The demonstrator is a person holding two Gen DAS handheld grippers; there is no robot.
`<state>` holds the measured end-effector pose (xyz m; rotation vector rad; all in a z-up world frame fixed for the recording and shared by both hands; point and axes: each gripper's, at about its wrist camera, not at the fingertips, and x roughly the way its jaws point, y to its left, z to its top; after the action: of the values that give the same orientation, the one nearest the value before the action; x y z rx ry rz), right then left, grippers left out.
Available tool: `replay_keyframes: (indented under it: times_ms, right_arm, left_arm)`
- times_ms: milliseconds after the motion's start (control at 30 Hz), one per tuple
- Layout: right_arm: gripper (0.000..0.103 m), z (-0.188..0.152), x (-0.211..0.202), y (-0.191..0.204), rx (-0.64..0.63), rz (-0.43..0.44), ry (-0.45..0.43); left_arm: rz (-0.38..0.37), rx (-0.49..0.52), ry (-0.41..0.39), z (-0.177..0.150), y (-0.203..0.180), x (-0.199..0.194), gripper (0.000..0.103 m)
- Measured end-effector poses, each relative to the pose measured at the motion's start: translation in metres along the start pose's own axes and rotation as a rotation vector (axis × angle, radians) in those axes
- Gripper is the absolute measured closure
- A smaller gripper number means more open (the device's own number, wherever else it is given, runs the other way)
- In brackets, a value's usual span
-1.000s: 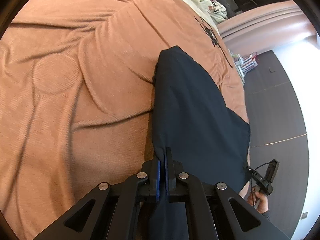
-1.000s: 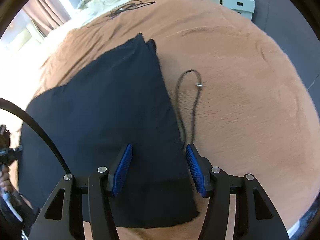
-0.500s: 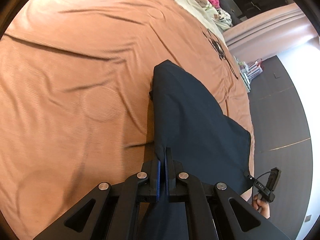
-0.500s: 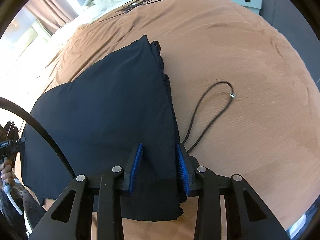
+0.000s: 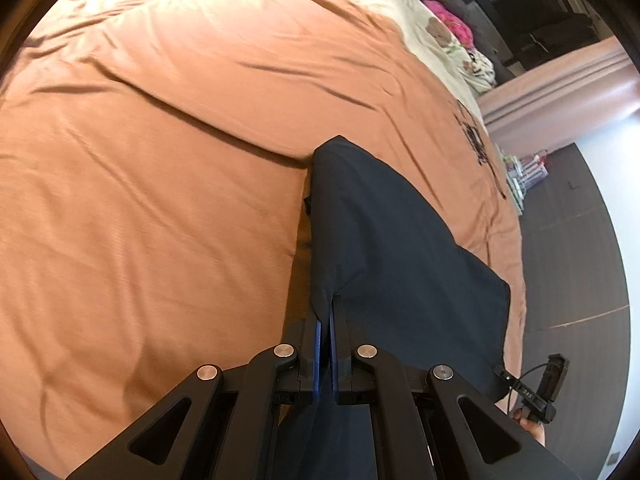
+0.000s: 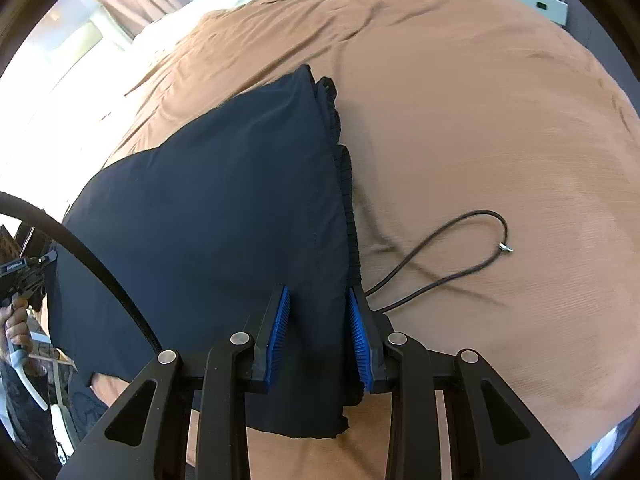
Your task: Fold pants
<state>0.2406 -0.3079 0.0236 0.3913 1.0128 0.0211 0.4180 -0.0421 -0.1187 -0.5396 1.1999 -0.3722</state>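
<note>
1. Left wrist view: the left gripper (image 5: 329, 320) has its fingers pressed together on a thin edge of the dark pants (image 5: 392, 248), so this corner is clamped.
2. From these fingers the pants run away forward and to the right, with the long axis pointing up the picture toward a far corner near the middle of the bed (image 5: 160, 200).
3. Right wrist view: the right gripper (image 6: 319, 320) has its blue fingers (image 6: 280, 316) on both sides of the thick stacked edge of the pants (image 6: 224, 200). The jaws are closing and the cloth is between them, but I cannot tell that the pads already press it firmly.
4. The gathered waistband (image 6: 349, 200) lies along the right side of this edge, and the drawstring (image 6: 452, 248) makes a loop on the bed (image 6: 480, 100) just beside it.
5. The pants are already folded into a flat panel, lying on the brown bed cover near its edge.
6. In my judgement the coming fold depends on this: both grippers hold the near short edge, and the cloth stretches away from them, so the near edge must go over toward the far end.
7. The loose drawstring may be left outside the fold.
</note>
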Motion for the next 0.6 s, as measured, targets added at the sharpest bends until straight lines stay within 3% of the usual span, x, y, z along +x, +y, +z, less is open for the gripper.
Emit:
replay_keyframes:
  times_ms: [600]
  right_arm:
    - [0.075, 0.029, 0.047, 0.056, -0.131, 0.042, 0.096]
  left_arm:
    - [0.111, -0.126, -0.064, 0.016, 0.103, -0.046, 0.100]
